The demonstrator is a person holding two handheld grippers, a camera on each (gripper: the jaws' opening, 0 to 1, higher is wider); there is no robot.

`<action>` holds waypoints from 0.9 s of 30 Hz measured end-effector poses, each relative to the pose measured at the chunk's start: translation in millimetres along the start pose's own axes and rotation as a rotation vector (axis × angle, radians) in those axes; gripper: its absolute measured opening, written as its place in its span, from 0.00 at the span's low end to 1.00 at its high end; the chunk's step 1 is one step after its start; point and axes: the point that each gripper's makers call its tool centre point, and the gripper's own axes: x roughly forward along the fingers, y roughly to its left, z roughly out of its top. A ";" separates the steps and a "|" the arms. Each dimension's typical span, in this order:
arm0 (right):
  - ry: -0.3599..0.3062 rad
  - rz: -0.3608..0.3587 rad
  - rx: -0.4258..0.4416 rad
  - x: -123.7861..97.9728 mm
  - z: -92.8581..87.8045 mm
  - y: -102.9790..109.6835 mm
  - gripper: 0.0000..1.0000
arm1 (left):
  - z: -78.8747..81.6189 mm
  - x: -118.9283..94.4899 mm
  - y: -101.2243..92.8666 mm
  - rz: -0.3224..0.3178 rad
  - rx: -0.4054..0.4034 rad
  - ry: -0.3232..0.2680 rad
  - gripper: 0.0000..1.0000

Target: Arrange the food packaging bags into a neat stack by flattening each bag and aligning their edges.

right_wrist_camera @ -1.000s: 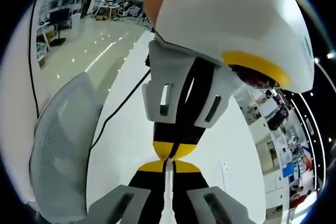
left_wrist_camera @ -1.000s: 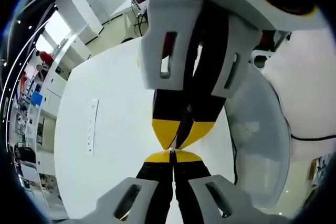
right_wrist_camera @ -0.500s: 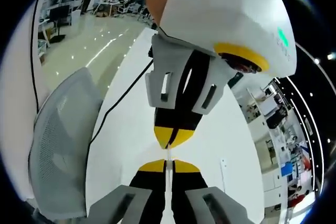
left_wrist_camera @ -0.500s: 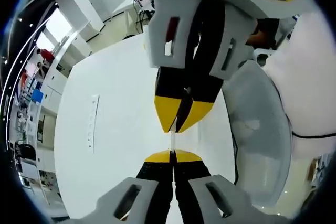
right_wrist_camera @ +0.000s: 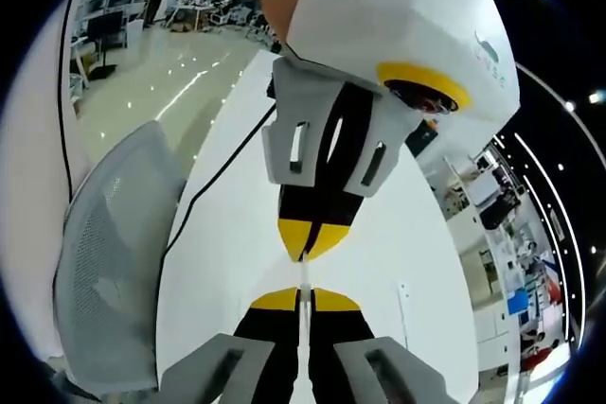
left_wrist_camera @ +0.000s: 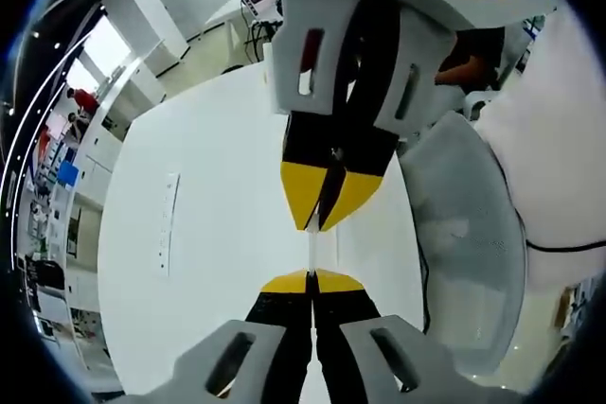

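A thin, pale food packaging bag (left_wrist_camera: 311, 253) shows edge-on as a narrow white strip stretched between the two grippers. In the left gripper view my left gripper (left_wrist_camera: 310, 278) is shut on its near end, and the right gripper (left_wrist_camera: 320, 226) points back at me, shut on the far end. The right gripper view mirrors this: my right gripper (right_wrist_camera: 303, 292) is shut on the bag (right_wrist_camera: 303, 273), and the left gripper (right_wrist_camera: 305, 254) pinches it from the opposite side. The tips are a short gap apart, above a white table (left_wrist_camera: 208, 196). The rest of the bag is hidden.
A white power strip (left_wrist_camera: 168, 226) lies on the table (right_wrist_camera: 237, 234); it shows again as the power strip (right_wrist_camera: 405, 314). A grey mesh chair (left_wrist_camera: 464, 234) stands at the table's edge, chair (right_wrist_camera: 109, 262), with a black cable (right_wrist_camera: 204, 191) running across the table.
The two grippers have drawn slightly apart. One second ago their yellow tips touched; now a short strip of the bag shows between them.
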 end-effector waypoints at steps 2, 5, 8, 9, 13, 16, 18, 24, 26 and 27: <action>0.001 0.000 0.001 -0.7 0.0 -0.1 0.00 | 0.7 -0.3 0.2 0.002 0.000 0.001 0.00; 0.001 0.000 -0.008 -0.5 0.0 -0.6 0.00 | 0.0 -0.4 0.8 0.005 0.005 0.007 0.00; -0.004 0.002 0.007 -1.1 0.0 -0.1 0.00 | 1.0 -0.7 0.4 0.007 0.000 0.007 0.00; -0.005 0.004 0.004 -1.1 0.2 0.6 0.00 | 0.8 -0.6 0.4 0.007 0.000 0.007 0.00; -0.010 0.004 0.015 0.0 1.0 1.4 0.00 | 0.5 -0.5 -0.3 0.008 -0.009 0.009 0.00; -0.027 0.002 0.035 0.7 4.7 1.1 0.01 | 2.5 -0.7 -0.3 0.006 -0.017 0.000 0.00; -0.029 0.003 0.037 1.0 7.4 1.1 0.02 | 3.3 -0.1 -0.6 0.005 -0.018 0.000 0.00; -0.031 0.010 0.028 4.1 13.3 2.4 0.03 | 6.2 0.8 -2.3 0.003 -0.013 0.001 0.00; -0.034 0.010 0.032 4.6 15.3 1.6 0.03 | 6.7 0.4 -2.2 0.004 -0.015 -0.001 0.00; -0.033 0.009 0.031 4.5 15.5 1.2 0.03 | 6.8 0.4 -2.2 0.004 -0.016 -0.002 0.00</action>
